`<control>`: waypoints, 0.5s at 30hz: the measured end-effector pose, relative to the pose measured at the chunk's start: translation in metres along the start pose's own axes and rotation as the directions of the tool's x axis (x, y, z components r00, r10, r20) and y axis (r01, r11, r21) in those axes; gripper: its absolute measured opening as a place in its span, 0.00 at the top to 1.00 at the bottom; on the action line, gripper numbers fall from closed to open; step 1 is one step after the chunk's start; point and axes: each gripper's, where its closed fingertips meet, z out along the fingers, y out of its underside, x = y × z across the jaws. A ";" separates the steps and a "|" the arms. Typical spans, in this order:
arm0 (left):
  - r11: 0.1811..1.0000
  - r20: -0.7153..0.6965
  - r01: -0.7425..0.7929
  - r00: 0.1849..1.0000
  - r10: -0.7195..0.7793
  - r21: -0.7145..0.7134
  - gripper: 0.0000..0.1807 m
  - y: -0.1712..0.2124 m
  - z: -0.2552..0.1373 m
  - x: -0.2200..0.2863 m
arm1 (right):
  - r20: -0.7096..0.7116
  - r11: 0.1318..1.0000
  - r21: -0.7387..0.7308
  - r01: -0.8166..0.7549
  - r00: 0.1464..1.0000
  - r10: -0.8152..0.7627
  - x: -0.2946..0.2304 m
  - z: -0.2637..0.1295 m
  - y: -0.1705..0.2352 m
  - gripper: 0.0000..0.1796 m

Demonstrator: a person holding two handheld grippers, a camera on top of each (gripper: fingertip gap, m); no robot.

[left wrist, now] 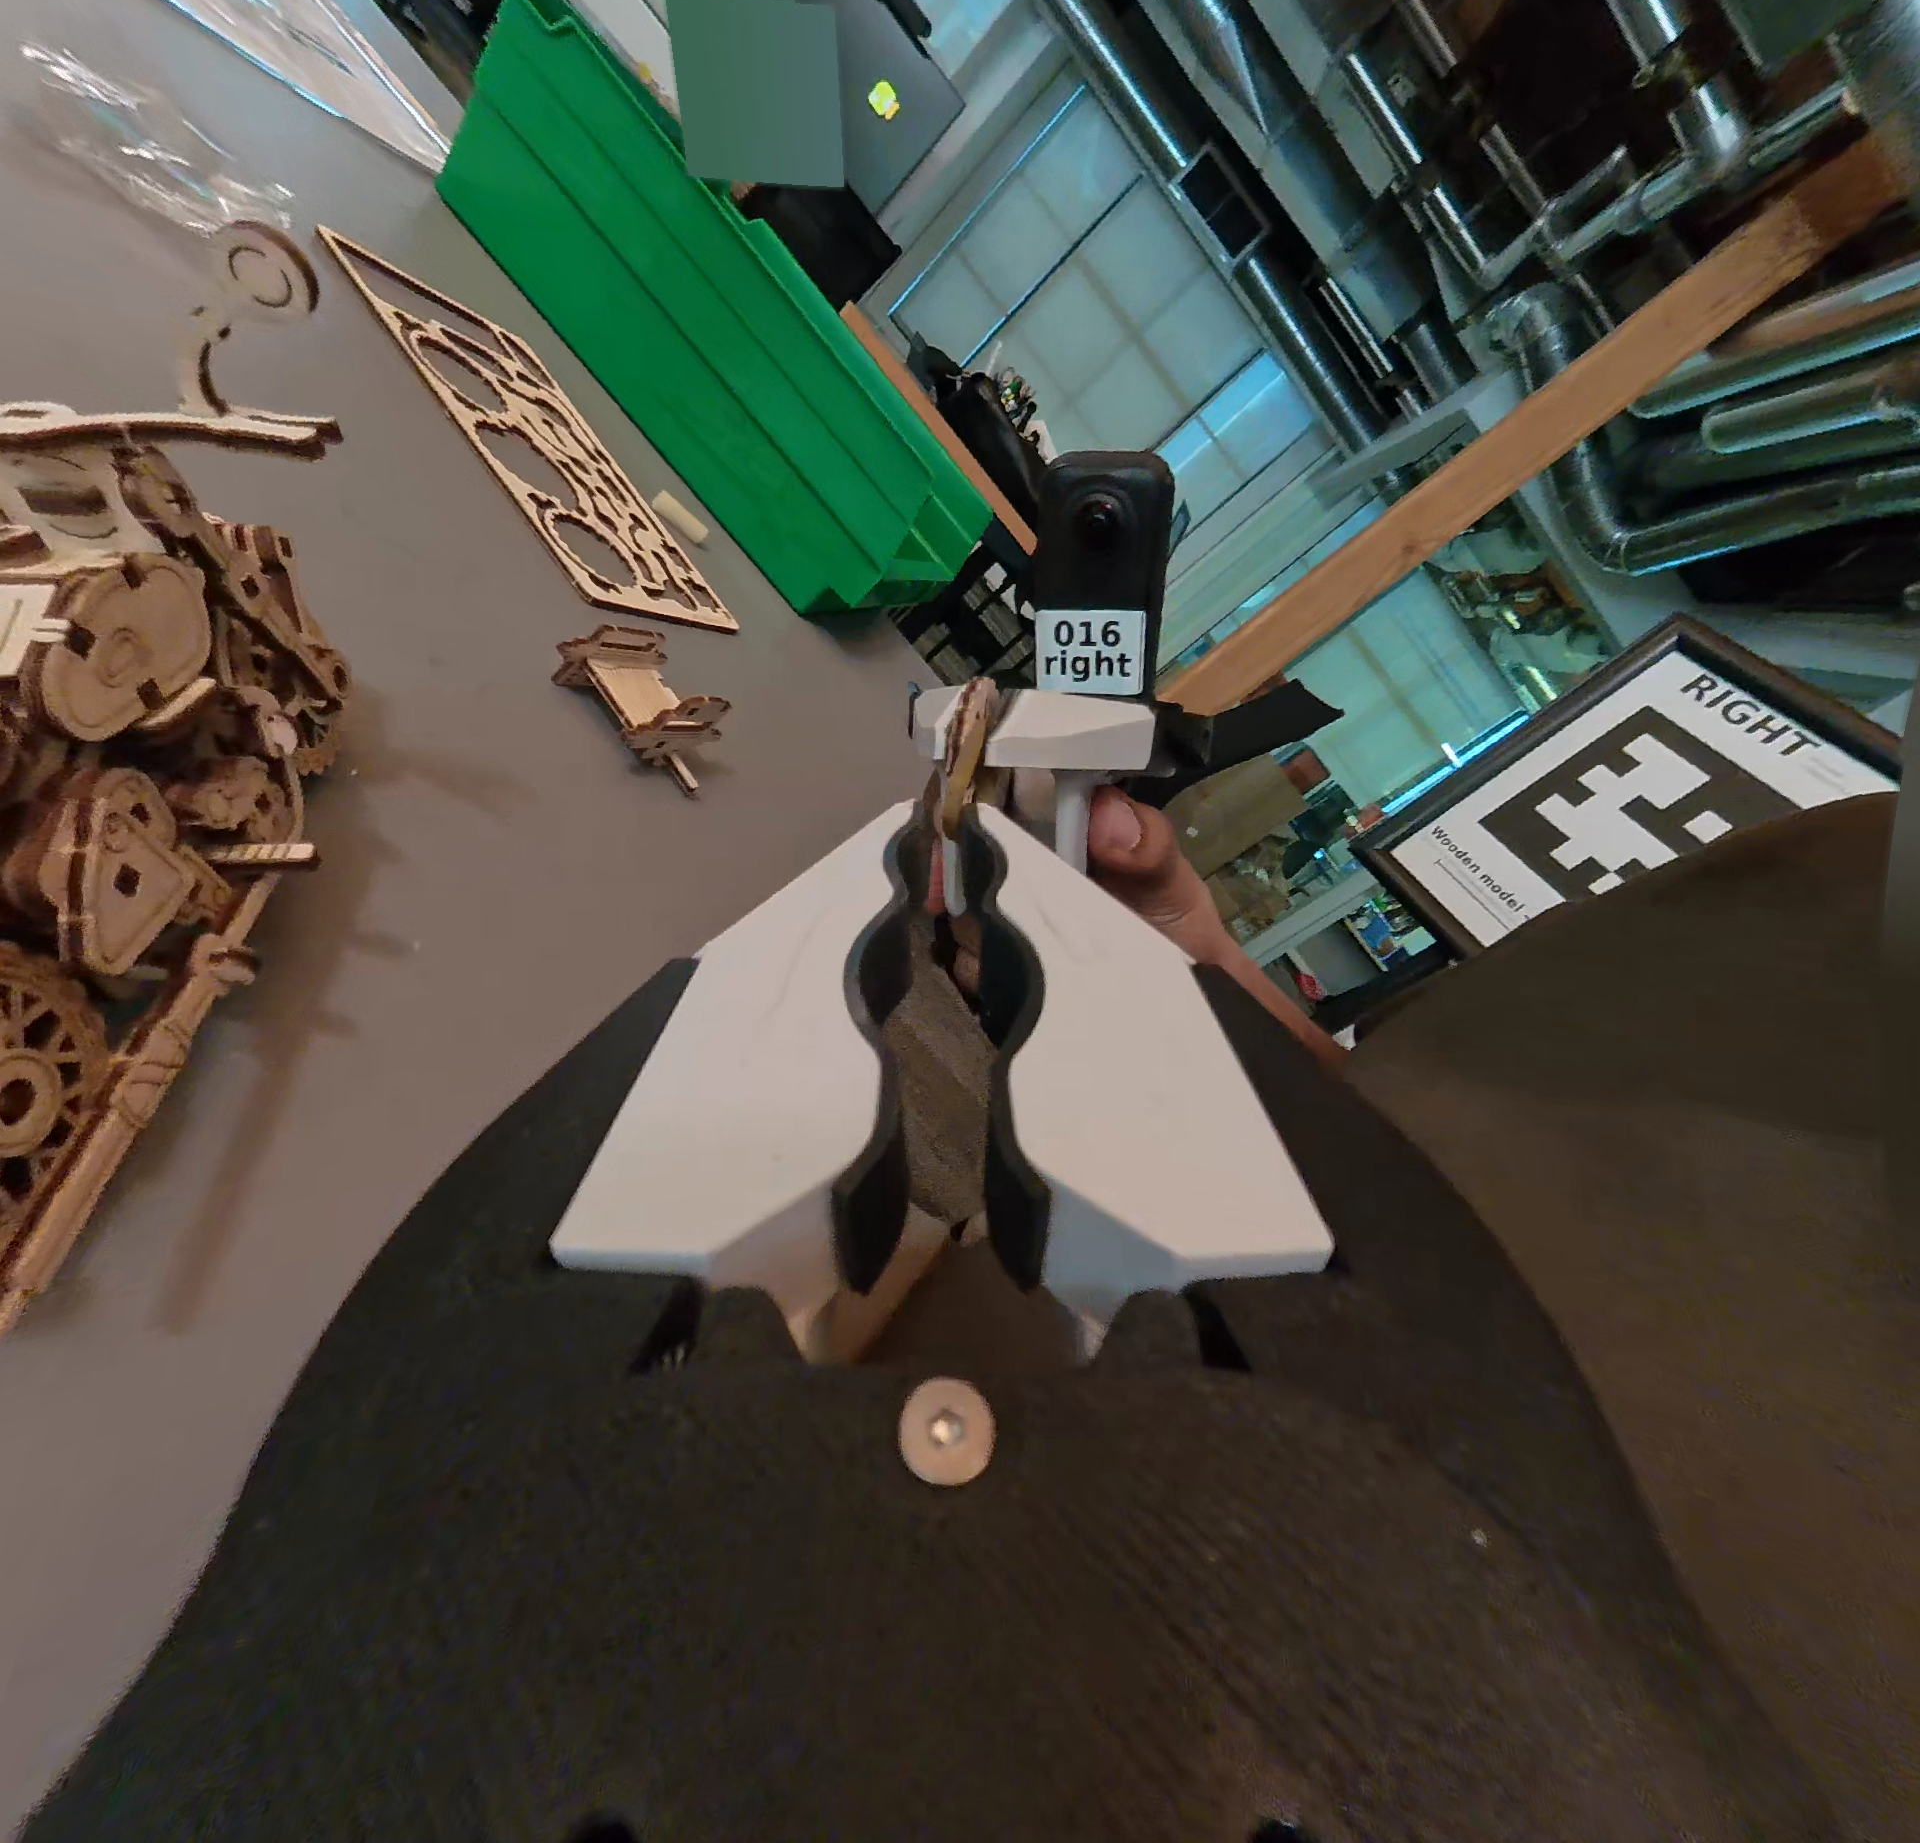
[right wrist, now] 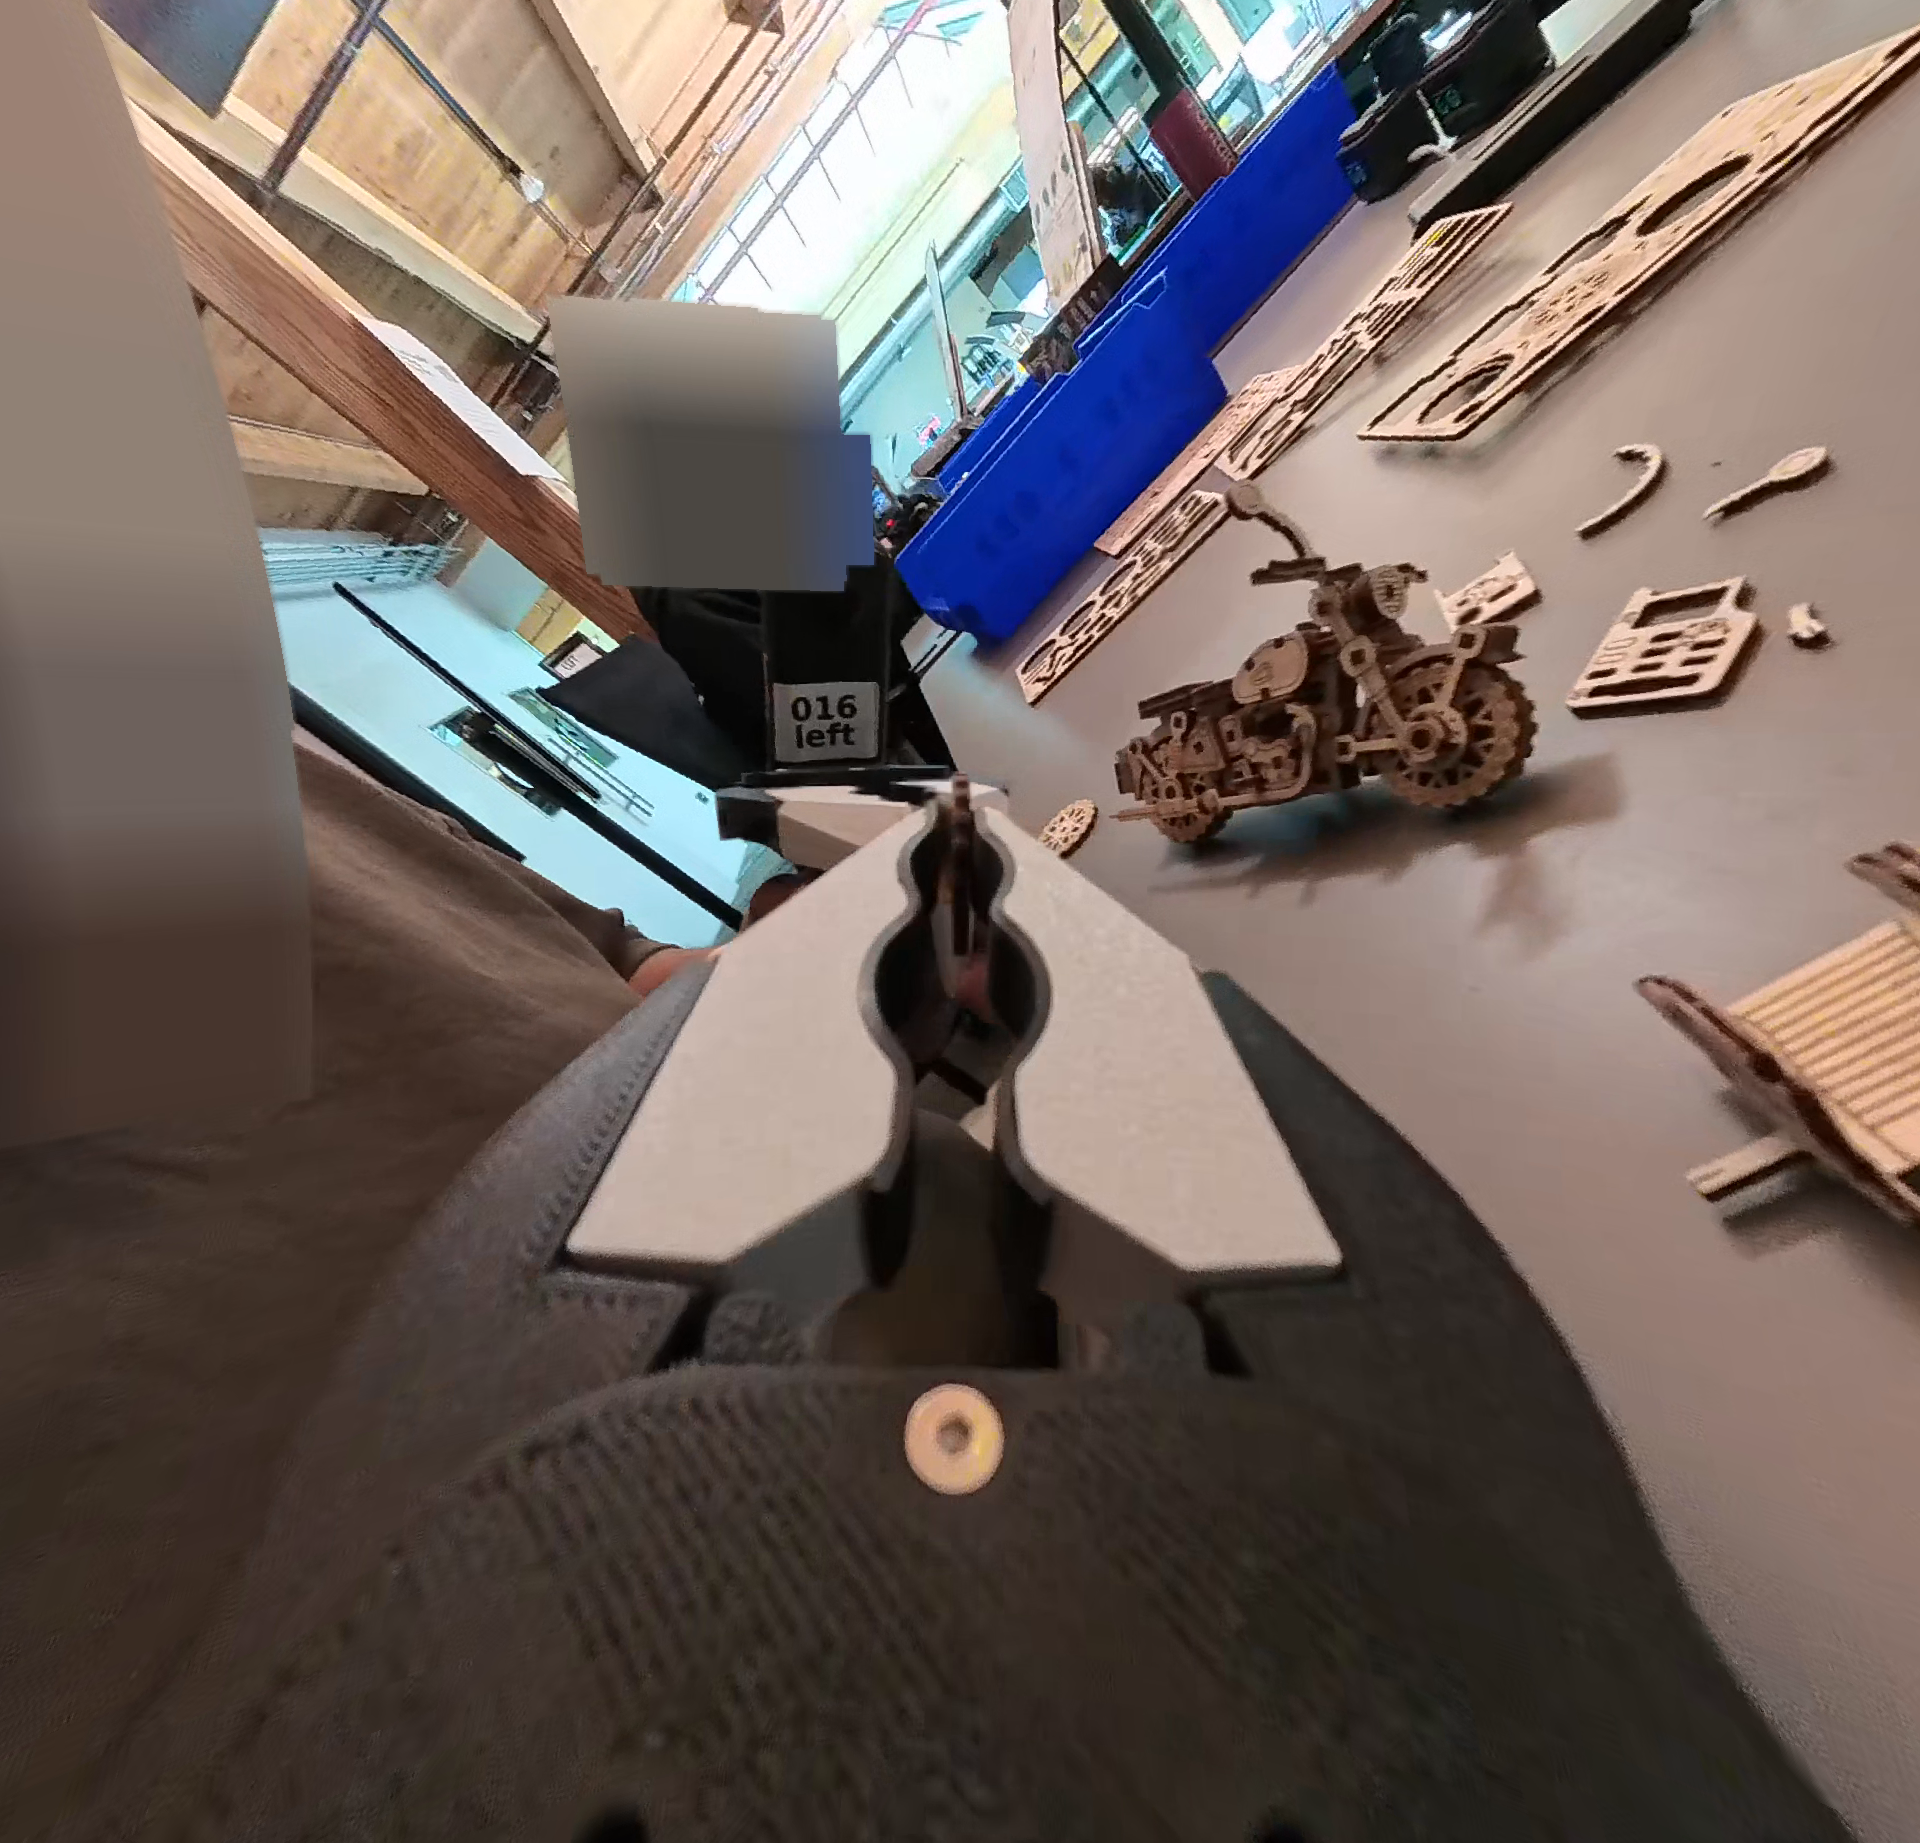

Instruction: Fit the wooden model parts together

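Observation:
My left gripper (left wrist: 948, 829) and right gripper (right wrist: 956, 843) meet tip to tip in the air above the grey table (left wrist: 468, 858). Both are shut on thin flat wooden parts (left wrist: 961, 754) held edge-on between the black pads. The parts touch where the tips meet (right wrist: 958, 806); I cannot tell whether they are one piece or two. The right gripper also shows facing me in the left wrist view (left wrist: 1029, 733), held by a hand (left wrist: 1127, 848). The left gripper shows in the right wrist view (right wrist: 831, 817). A built wooden motorcycle (right wrist: 1330, 713) stands on the table.
A small slatted wooden subassembly (right wrist: 1818, 1087) lies near the table's front. Punched-out wooden sheets (left wrist: 520, 443) and loose small pieces (right wrist: 1662, 650) are spread about, and a small wooden wheel (right wrist: 1068, 825) lies by the motorcycle. A green bin (left wrist: 675, 287), a blue bin (right wrist: 1091, 443) and a framed sign (left wrist: 1621, 806) border the table. My two grippers' fingertips are within a few centimetres of each other. Left tips and right tips are each some 10 cm from the built wooden motorcycle (right wrist: 1330, 713).

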 end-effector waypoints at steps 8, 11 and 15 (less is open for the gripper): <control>1.000 -0.010 0.027 1.000 -0.027 -0.005 1.00 0.002 0.001 0.000 | -0.003 1.000 -0.016 -0.003 1.000 0.003 0.001 0.001 0.003 0.98; 1.000 0.008 0.015 1.000 -0.015 -0.019 1.00 0.004 0.001 -0.002 | -0.018 0.999 -0.034 0.021 1.000 -0.021 0.002 0.002 0.005 0.98; 0.999 -0.021 0.037 0.999 -0.037 -0.011 0.97 0.003 0.001 0.001 | 0.013 0.999 -0.048 0.014 1.000 -0.013 -0.003 0.004 0.007 0.98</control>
